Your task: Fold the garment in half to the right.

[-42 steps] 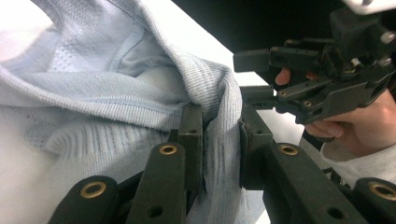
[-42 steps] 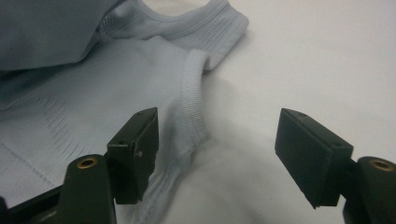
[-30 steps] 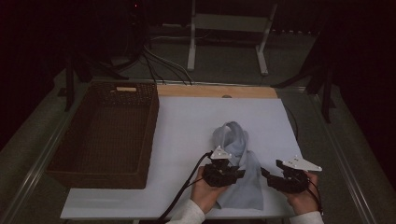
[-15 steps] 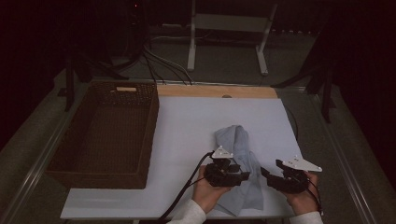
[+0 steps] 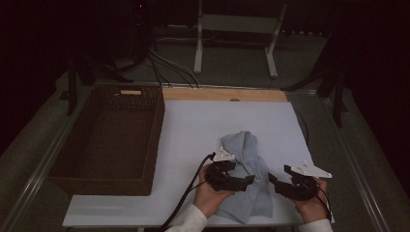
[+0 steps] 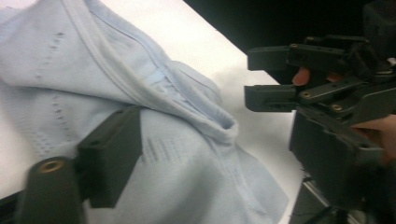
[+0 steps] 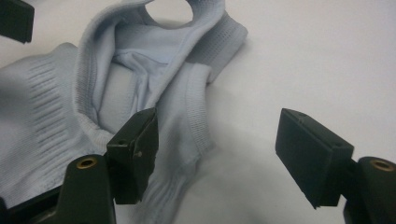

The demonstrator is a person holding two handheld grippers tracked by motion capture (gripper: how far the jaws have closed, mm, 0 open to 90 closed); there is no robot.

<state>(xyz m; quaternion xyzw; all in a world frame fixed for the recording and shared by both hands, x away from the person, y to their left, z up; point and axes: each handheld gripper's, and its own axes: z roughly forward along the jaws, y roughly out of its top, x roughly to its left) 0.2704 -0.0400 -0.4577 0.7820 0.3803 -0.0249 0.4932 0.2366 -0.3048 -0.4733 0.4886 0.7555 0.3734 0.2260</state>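
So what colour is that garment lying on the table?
Pale blue; the garment shows best in the right gripper view.

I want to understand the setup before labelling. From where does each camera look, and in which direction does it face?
High view: above the person's side, facing forward and down on the white table, woven brown basket, pale blue knitted garment; both hands show.
Left gripper view: rides the left gripper, facing the garment and the right gripper; one own jaw shows.
Right gripper view: along its open jaws, toward the garment's ribbed hem.
All three share the garment.
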